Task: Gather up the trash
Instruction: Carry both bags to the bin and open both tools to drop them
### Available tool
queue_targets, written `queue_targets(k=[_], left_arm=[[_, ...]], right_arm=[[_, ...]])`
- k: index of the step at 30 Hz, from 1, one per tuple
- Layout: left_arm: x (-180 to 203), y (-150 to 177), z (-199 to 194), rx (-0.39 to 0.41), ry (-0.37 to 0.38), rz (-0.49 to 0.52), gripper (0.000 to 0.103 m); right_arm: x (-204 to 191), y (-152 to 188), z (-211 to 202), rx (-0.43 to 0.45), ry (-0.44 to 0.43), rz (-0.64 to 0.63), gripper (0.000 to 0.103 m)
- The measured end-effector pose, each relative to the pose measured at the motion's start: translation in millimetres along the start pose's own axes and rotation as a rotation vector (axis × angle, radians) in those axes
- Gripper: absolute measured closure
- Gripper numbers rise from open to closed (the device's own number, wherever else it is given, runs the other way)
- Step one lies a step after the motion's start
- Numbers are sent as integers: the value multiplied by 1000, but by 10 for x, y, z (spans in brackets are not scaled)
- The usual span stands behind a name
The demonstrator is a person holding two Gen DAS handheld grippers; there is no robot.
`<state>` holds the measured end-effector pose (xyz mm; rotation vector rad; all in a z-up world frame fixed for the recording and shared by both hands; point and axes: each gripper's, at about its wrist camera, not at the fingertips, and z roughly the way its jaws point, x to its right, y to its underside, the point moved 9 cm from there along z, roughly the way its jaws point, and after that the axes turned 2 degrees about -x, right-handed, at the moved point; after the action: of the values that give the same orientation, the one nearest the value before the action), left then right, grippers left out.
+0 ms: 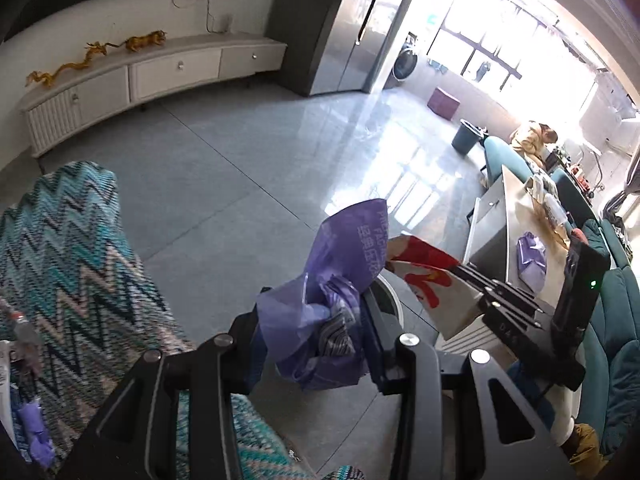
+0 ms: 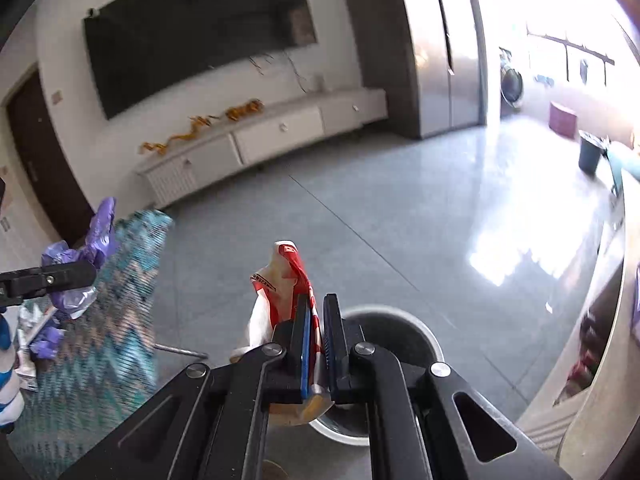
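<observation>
- Over the grey tiled floor [image 1: 224, 168], both hand-held grippers hang tilted downward, each with a piece of trash in its jaws.
- Left gripper [image 1: 316, 320]: its jaws are clamped part-way on a crumpled purple plastic bag [image 1: 332, 280], which bulges out above and below the pads; pale printed lettering shows on its upper flap.
- Right gripper [image 2: 318, 344]: its jaws are squeezed tight on a red-and-white paper wrapper [image 2: 280, 280], pinched flat between the blue pad and the black one, with the loose end sticking up beyond the fingertips.
- From the left wrist view the same wrapper juts in from the right, just beside the purple bag, the two nearly touching.
- A round white trash bin [image 2: 396, 344] with a dark inside stands on the floor directly below the right gripper's fingers; the wrapper is above its near rim.
- A teal zigzag-patterned rug [image 1: 68, 264] lies to the left, with more purple scraps [image 2: 48, 344] and white litter at its edge.
- Against the far wall runs a low white TV cabinet [image 2: 276, 132] with a golden dragon ornament [image 1: 96, 56] on top and a dark screen [image 2: 192, 36] above.
- To the right stands a pale table [image 1: 520, 208] bearing another purple bag [image 1: 532, 260], with teal chairs [image 1: 616, 320] around it.
</observation>
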<state>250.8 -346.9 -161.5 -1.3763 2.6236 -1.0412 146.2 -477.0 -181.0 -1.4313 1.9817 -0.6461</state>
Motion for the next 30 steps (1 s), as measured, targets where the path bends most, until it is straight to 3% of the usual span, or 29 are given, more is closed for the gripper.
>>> queue_targets(k=[8, 12, 19, 21, 28, 30], left_arm=[[282, -52, 911, -123, 38, -25, 62], [326, -90, 1185, -156, 46, -41, 62], [342, -59, 1585, -205, 94, -111, 52], [339, -40, 1624, -208, 105, -111, 50], [282, -38, 1491, -178, 93, -94, 46], [276, -45, 1392, -154, 63, -65, 46]], right_arm=[[637, 512, 748, -149, 58, 112, 96], [764, 638, 971, -189, 70, 144, 96], [872, 692, 1267, -215, 51, 198, 91], [918, 738, 1306, -223, 51, 213, 77], [932, 754, 1255, -204, 61, 238, 53], [911, 699, 1155, -173, 63, 245, 40]])
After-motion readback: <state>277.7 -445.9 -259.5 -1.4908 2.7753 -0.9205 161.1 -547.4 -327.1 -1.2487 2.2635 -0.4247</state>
